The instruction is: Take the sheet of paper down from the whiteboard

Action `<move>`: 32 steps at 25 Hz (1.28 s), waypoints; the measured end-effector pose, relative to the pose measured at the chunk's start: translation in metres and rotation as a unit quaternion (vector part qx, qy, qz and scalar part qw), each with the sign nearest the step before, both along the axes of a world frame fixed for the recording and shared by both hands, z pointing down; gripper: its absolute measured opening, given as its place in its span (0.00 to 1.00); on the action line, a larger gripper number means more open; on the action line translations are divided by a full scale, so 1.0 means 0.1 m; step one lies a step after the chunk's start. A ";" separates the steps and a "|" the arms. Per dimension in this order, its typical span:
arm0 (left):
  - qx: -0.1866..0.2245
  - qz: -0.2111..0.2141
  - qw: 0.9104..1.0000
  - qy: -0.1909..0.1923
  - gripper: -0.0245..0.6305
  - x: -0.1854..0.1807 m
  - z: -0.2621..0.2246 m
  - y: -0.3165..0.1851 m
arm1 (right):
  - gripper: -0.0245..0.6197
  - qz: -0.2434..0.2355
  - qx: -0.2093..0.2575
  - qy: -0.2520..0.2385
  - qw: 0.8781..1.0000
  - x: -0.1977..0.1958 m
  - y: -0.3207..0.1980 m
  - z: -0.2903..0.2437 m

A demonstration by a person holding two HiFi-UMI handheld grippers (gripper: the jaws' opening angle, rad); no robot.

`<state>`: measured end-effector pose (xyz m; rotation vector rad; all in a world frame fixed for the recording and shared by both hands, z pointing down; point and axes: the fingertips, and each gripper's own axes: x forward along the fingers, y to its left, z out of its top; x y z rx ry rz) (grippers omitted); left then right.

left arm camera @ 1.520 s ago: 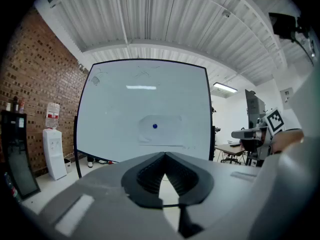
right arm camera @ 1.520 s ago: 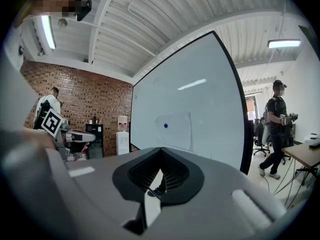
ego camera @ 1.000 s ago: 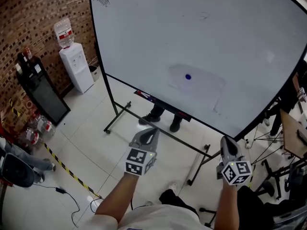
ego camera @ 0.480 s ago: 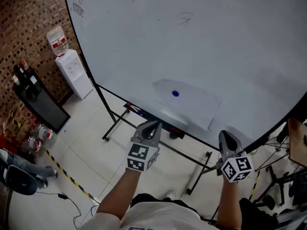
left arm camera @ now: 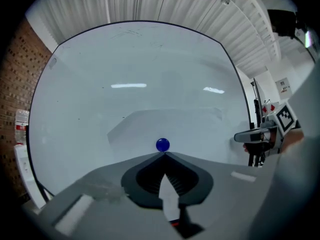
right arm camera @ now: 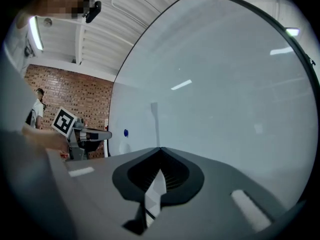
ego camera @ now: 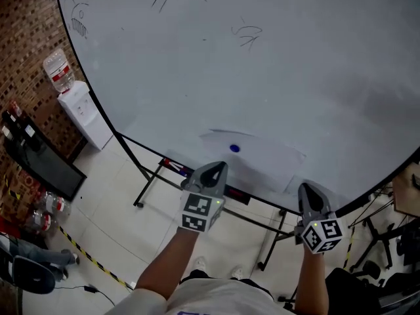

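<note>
Hovering at whiteboard (ego camera: 295, 64). Sheet of paper (ego camera: 266, 161) at board's 6 o'clock, pinned by blue magnet (ego camera: 235, 148). Left claw (ego camera: 213, 170) closed, empty, at magnet's 7 o'clock. Right claw (ego camera: 308, 192) closed, empty, at sheet's 4 o'clock. Step: reach, nothing grasped yet. Next probably: open left claw, pinch magnet; right claw takes sheet edge.

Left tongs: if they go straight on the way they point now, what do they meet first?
Most likely the blue magnet pinning the sheet of paper to the whiteboard: it sits just above the shut tips of the left tongs. How far off is hard to judge.
</note>
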<state>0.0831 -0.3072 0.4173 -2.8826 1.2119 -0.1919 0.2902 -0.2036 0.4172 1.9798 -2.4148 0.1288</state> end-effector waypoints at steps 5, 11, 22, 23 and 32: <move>0.013 0.027 0.999 -0.011 0.04 0.12 -0.04 -0.18 | 0.05 0.029 0.003 0.004 1.000 -0.03 -0.07 -0.04; 0.025 0.034 0.999 -0.021 0.24 0.25 0.00 -0.31 | 0.05 0.046 -0.004 0.006 0.999 -0.02 -0.08 0.00; 0.034 0.020 0.999 -0.010 0.30 0.36 -0.10 -0.41 | 0.05 0.046 -0.019 0.009 0.999 0.01 -0.08 0.12; 0.036 0.017 0.999 -0.008 0.30 0.36 -0.12 -0.42 | 0.05 0.045 -0.021 0.009 0.999 0.01 -0.08 0.13; 0.033 0.004 0.999 -0.014 0.24 0.37 -0.13 -0.43 | 0.05 0.037 -0.023 0.013 0.999 -0.04 -0.15 0.16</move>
